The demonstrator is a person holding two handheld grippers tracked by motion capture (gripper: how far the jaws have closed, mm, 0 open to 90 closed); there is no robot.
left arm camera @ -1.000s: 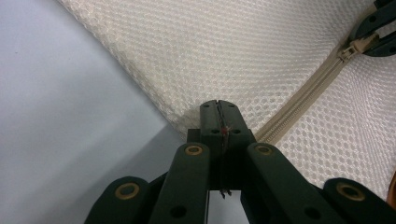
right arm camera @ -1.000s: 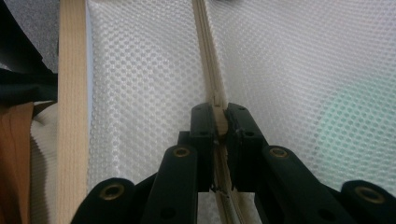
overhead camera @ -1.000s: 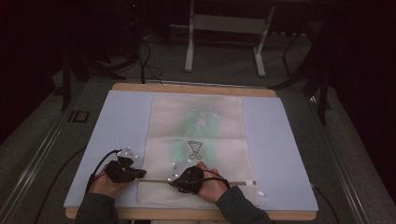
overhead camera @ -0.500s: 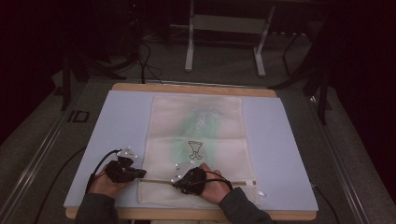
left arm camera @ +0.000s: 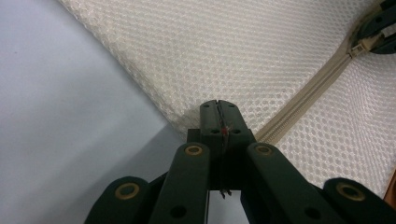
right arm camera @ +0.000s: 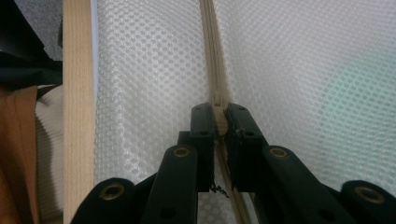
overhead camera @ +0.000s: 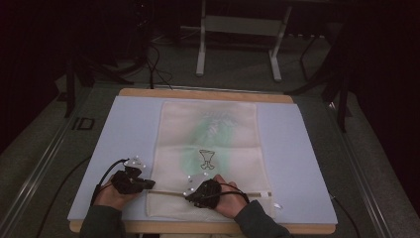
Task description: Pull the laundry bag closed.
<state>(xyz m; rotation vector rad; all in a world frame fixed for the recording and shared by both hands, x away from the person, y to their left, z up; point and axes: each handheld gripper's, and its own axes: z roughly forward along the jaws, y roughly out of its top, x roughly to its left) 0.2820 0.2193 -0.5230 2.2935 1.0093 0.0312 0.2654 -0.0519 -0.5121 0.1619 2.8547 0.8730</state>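
A cream mesh zipper bag (overhead camera: pixel 213 144) lies flat on the lavender mat (overhead camera: pixel 292 163), with a green garment showing faintly through it. Its zipper (overhead camera: pixel 247 193) runs across the near end. My left gripper (overhead camera: pixel 148 184) is at the bag's left edge, shut on the mesh edge (left arm camera: pixel 187 112) right where the zipper tape (left arm camera: pixel 299 105) ends. My right gripper (overhead camera: pixel 189 195) sits on the zipper line a short way right of the left one, and its jaws are shut on the zipper pull (right arm camera: pixel 219 122). The zipper (right arm camera: pixel 214 51) runs straight ahead of it.
The mat covers a wooden table whose near edge (right arm camera: pixel 77 93) lies close beside the right gripper. Both forearms come in over that edge. A metal stand (overhead camera: pixel 237 29) and cables stand on the dark floor beyond the table.
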